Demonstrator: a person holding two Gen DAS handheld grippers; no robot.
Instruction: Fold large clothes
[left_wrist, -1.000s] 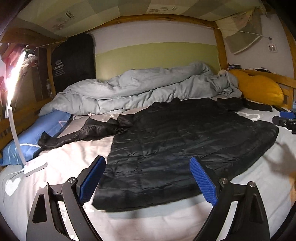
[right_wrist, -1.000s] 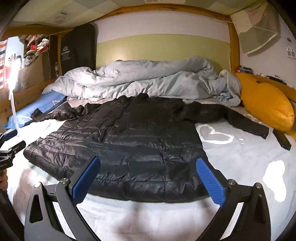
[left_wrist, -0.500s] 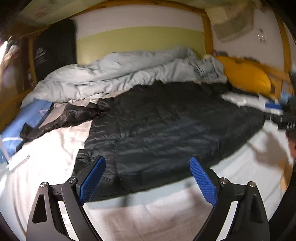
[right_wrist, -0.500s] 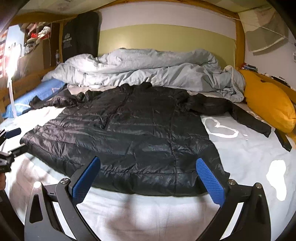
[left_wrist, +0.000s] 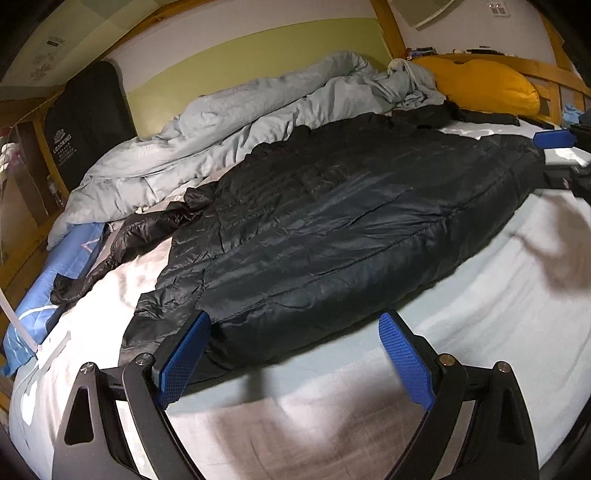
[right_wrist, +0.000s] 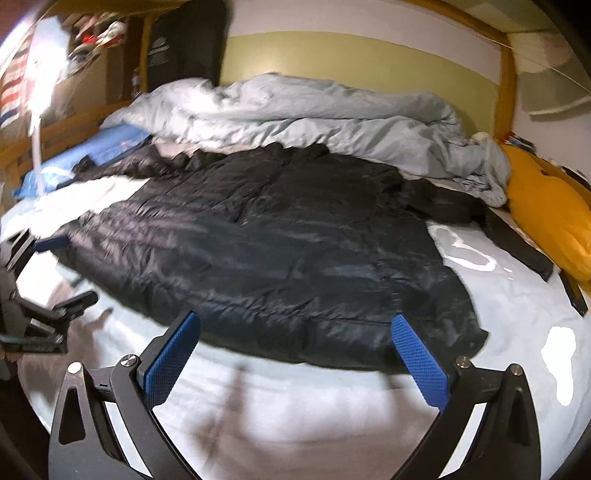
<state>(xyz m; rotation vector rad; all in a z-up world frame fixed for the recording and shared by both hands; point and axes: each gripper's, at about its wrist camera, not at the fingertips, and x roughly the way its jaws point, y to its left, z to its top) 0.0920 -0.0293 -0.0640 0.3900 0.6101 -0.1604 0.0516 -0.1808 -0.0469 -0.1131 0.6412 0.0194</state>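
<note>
The jacket (left_wrist: 332, 221) lies spread flat on the bed (left_wrist: 480, 332), the bunched duvet (left_wrist: 258, 118) behind it, a pillow (left_wrist: 480, 85) at its right, another pillow (left_wrist: 48, 280) left

The bed (left_wrist: 498, 314) — pale sheet — carries a black puffer coat (left_wrist: 351, 229), grey duvet (left_wrist: 258, 110), yellow pillow (left_wrist: 480, 85), blue pillow (left_wrist: 55, 273).

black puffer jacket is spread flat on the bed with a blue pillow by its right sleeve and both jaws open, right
Not quite: the pillow by the black puffer jacket's right sleeve is yellow, as the right wrist view shows. The jacket does lie spread flat on the bed, and both the left gripper and right gripper have open jaws.
</note>
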